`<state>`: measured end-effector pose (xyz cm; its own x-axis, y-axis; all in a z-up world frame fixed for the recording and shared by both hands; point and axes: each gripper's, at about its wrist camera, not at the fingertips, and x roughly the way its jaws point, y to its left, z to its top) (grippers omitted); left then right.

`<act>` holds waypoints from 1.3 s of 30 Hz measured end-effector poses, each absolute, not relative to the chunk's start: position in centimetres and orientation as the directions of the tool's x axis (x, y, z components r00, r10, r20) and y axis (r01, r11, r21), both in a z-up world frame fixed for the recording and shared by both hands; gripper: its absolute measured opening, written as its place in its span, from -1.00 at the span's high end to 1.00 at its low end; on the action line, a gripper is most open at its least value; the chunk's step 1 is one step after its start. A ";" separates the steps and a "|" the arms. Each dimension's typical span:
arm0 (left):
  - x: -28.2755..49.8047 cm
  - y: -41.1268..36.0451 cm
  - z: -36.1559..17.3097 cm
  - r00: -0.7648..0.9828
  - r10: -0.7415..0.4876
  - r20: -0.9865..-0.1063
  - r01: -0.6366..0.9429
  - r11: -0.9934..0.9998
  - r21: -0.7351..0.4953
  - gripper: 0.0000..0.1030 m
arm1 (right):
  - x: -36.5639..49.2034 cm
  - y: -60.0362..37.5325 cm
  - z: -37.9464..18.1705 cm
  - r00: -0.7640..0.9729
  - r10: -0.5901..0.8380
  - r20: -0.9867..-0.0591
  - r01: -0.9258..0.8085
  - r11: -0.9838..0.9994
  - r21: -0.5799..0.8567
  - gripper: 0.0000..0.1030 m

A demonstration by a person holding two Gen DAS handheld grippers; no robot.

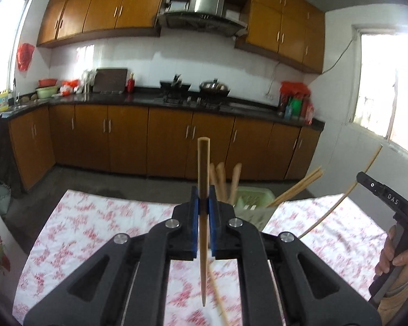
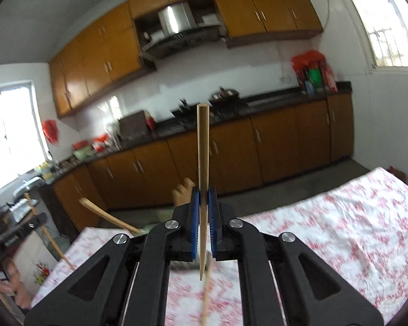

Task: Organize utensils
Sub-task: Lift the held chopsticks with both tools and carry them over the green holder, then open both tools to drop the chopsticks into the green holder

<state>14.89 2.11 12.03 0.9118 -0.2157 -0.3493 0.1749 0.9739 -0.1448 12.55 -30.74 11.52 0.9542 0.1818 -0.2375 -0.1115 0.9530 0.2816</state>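
Observation:
My left gripper (image 1: 203, 198) is shut on a wooden chopstick (image 1: 203, 168) that stands upright above the table. Just behind it, a pale green utensil basket (image 1: 254, 202) holds wooden spoon handles (image 1: 225, 180) and several chopsticks (image 1: 299, 187). My right gripper (image 2: 203, 199) is shut on another wooden chopstick (image 2: 203, 146), held upright; it also shows at the right edge of the left wrist view (image 1: 389, 201) with its chopstick (image 1: 348, 190). Another chopstick (image 1: 217, 298) lies on the cloth below the left gripper. The basket is mostly hidden behind the right gripper, with chopsticks (image 2: 108, 217) sticking out to the left.
The table wears a white cloth with red flowers (image 1: 95, 231). Beyond it are brown kitchen cabinets (image 1: 122, 141), a dark counter (image 1: 138, 99) with a stove and pans (image 1: 213, 87), and windows at both sides. A person's hand (image 1: 394, 255) holds the right gripper.

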 end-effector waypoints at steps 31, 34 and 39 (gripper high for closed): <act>25.5 -4.2 12.4 0.981 -0.128 -0.147 0.092 0.969 -0.230 0.58 | 18.6 -26.3 10.7 0.957 0.204 -0.208 -0.158 0.962 0.222 0.40; 24.1 -3.6 13.1 0.984 -0.122 -0.134 0.090 0.971 -0.221 0.43 | 17.5 -26.4 11.5 0.964 0.189 -0.187 -0.148 0.966 0.214 0.34; 20.6 -1.5 13.7 0.983 -0.100 -0.156 0.067 0.978 -0.200 0.17 | 15.4 -28.2 12.0 0.972 0.135 -0.193 -0.093 0.973 0.210 0.26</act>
<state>20.58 -1.46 13.69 0.9826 -0.0997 -0.1564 0.0674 0.9776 -0.1996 15.45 -28.15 12.02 0.9720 0.1346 -0.1925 -0.0931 0.9732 0.2103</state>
